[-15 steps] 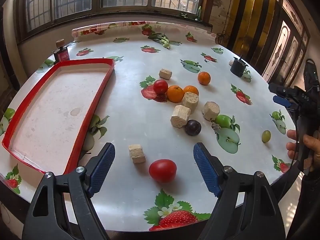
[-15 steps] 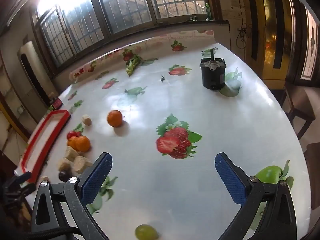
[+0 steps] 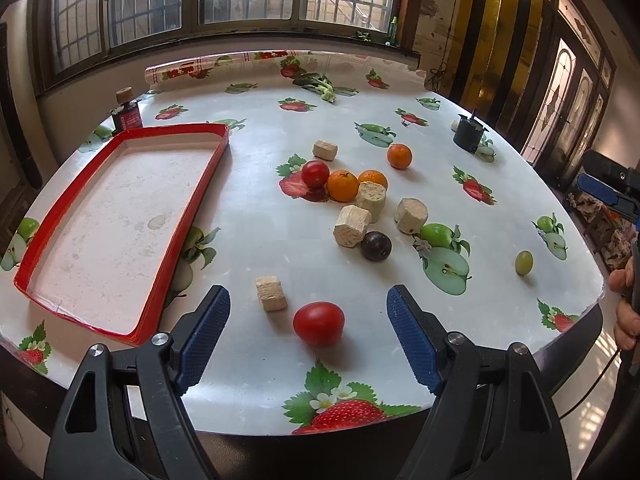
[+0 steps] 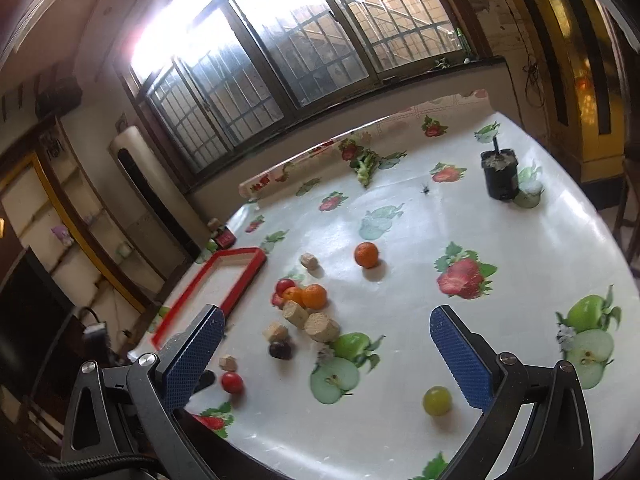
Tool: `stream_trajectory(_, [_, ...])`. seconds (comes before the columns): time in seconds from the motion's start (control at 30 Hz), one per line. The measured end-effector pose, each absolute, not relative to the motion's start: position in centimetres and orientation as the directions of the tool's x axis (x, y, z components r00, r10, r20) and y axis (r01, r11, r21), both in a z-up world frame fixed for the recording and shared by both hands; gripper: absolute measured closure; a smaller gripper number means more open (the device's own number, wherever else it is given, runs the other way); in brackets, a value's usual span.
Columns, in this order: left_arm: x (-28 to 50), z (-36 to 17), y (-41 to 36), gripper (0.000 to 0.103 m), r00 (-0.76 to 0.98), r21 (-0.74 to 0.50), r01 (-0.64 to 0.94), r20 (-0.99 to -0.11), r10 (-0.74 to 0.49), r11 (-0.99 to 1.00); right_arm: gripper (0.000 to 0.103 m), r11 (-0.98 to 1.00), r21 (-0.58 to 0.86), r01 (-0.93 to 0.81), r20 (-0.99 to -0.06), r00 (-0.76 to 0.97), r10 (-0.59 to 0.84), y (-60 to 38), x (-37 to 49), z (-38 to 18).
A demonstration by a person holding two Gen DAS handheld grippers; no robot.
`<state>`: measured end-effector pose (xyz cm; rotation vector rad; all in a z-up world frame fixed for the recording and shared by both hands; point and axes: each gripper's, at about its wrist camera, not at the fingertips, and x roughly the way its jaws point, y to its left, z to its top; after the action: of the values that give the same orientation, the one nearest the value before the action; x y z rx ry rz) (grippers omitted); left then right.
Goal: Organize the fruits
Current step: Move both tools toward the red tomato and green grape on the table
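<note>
1. On the surface (image 3: 248, 216), covered with a fruit-print cloth, loose fruit lies mixed with pale pressed-wood blocks; the red-rimmed tray (image 3: 188, 216) sits to the left with nothing in it.
2. Left hand-held gripper (image 3: 308, 332): jaws wide apart, gripping nothing. A red tomato (image 3: 319, 323) lies on the surface between the blue pads, touching neither. One wood block (image 3: 272, 293) sits just beside it, up and left.
3. Mid-surface cluster: a smaller tomato (image 3: 315, 173), two oranges (image 3: 343, 186) touching each other, three wood blocks (image 3: 352, 226), a dark plum (image 3: 376, 245).
4. A third orange (image 3: 399, 156) sits apart, further back; another block lies near it to the left.
5. Right hand-held gripper (image 4: 326, 344): jaws fully apart, empty. A green grape (image 4: 437, 400) lies near the inner side of its right pad, not touching.
6. Black pot (image 4: 500, 176) stands at the far right; a small dark bottle (image 3: 127, 114) stands behind the tray.
7. A person's hand (image 3: 624, 308) shows at the right edge of the left wrist view.
</note>
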<state>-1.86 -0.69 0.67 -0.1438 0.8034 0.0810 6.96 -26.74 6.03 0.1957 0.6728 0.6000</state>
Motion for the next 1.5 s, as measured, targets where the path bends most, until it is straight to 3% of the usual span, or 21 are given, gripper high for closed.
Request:
stream_trajectory(0.1, [-2.3, 0.7, -0.4, 0.022, 0.694, -0.091, -0.137, -0.719, 0.03, 0.986, 0.0, 0.895, 0.125, -0.427, -0.584, 0.698, 0.414, -25.3, 5.6, 6.3])
stream_trajectory(0.27, [-3.1, 0.8, 0.1, 0.022, 0.697, -0.08, -0.148, -0.715, 0.047, 0.986, 0.0, 0.902, -0.02, -0.431, -0.604, 0.724, 0.333, -24.1, 3.9, 6.4])
stream_trajectory(0.77, [-4.0, 0.5, -0.4, 0.022, 0.662, -0.016, -0.14, -0.745, 0.082, 0.99, 0.0, 0.894, -0.067, -0.443, -0.614, 0.724, 0.313, -23.9, 3.2, 6.3])
stream_trajectory(1.5, [-3.3, 0.1, -0.9, 0.022, 0.673, -0.054, -0.115, -0.739, 0.038, 0.992, 0.0, 0.881, -0.082, -0.465, -0.647, 0.698, 0.308, -23.2, 3.6, 5.4])
